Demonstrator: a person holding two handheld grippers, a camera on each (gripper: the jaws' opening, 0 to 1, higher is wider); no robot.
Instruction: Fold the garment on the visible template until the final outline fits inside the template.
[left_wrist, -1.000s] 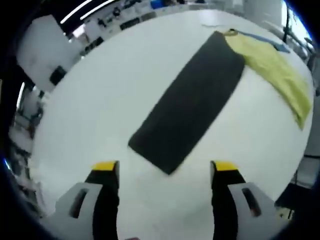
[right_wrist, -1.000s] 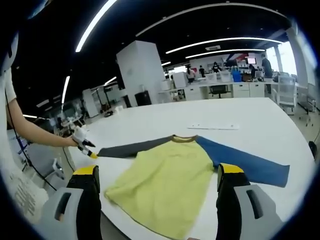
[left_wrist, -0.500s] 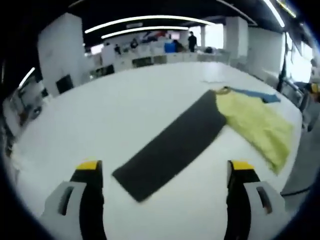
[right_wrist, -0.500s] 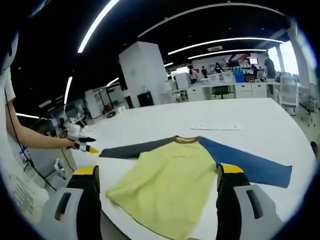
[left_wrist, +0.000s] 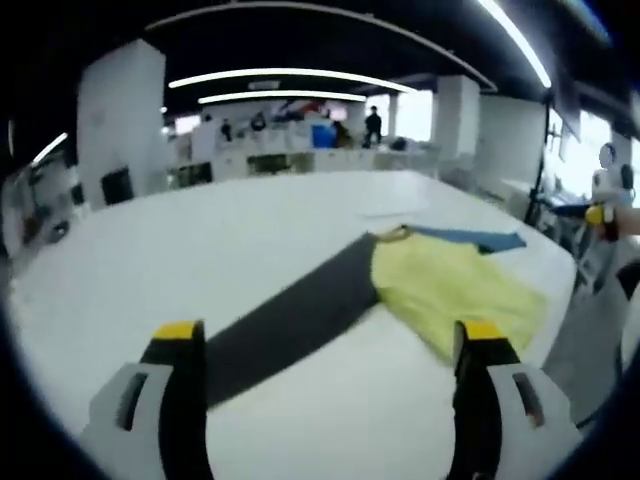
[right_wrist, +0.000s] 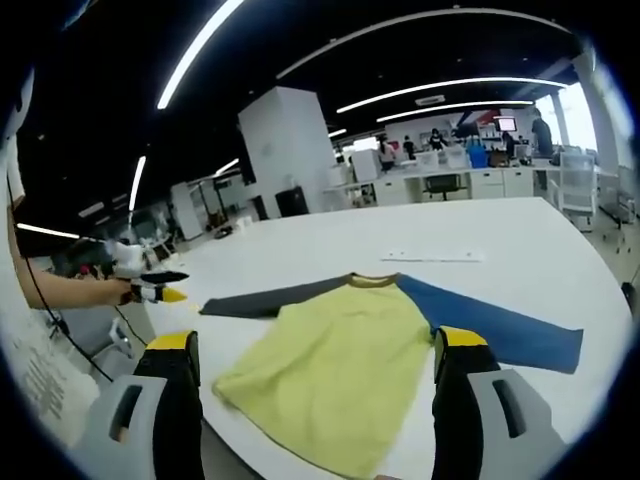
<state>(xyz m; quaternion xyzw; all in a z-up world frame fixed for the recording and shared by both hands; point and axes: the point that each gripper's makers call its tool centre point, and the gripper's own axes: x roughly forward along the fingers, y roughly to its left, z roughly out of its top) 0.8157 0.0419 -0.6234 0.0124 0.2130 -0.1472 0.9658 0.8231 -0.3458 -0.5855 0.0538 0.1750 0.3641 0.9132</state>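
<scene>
The garment lies flat on the white desk, collar pointing away, grey sleeve and blue sleeve spread crosswise. Its hem nears the desk edge. A pale sheet lies beyond. Left claw and right claw both gape, empty.

Yellow garment, grey and blue sleeves, spread flat

Both views look low across the table, sharing the garment.
</scene>
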